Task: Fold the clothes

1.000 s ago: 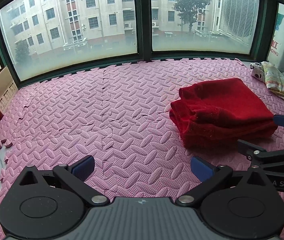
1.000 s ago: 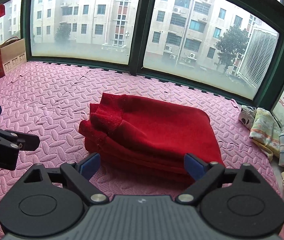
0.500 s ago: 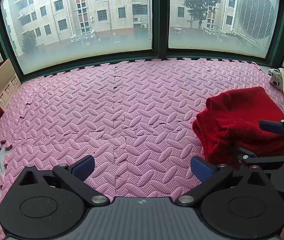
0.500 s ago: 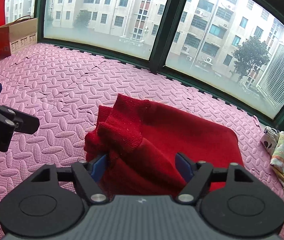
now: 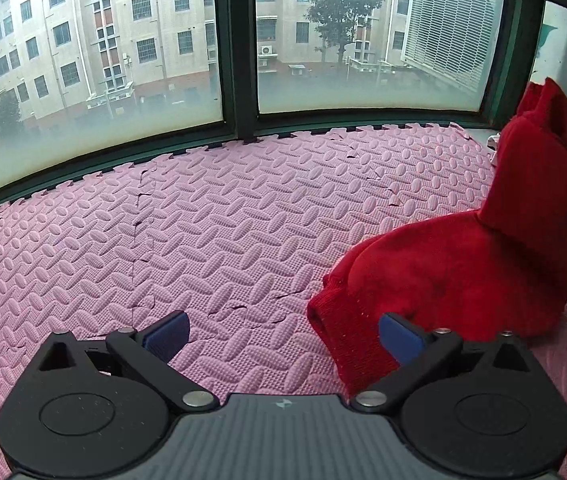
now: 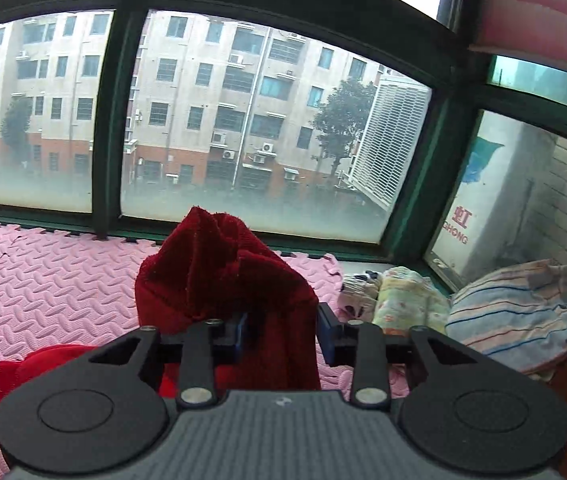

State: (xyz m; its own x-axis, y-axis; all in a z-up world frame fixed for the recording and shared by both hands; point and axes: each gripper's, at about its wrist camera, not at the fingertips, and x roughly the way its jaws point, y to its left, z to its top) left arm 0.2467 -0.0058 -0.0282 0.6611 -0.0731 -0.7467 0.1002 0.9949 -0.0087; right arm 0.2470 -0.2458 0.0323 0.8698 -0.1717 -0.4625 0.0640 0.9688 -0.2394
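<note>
Keep right claw (image 6: pixel 281 338) pinched on red sweater (image 6: pixel 227 280) at frame centre, lift evenly off pink mat (image 5: pixel 203 220); keep wide left claw (image 5: pixel 281 332) clear of cuff, lower right.

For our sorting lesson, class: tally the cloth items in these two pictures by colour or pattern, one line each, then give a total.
Red: 1, the red sweater, gripped and lifted by the right gripper
Pale yellow print: 1, the folded cloth
Striped: 1, the striped cloth
White with dark marks: 1, the small cloth
Total: 4
</note>
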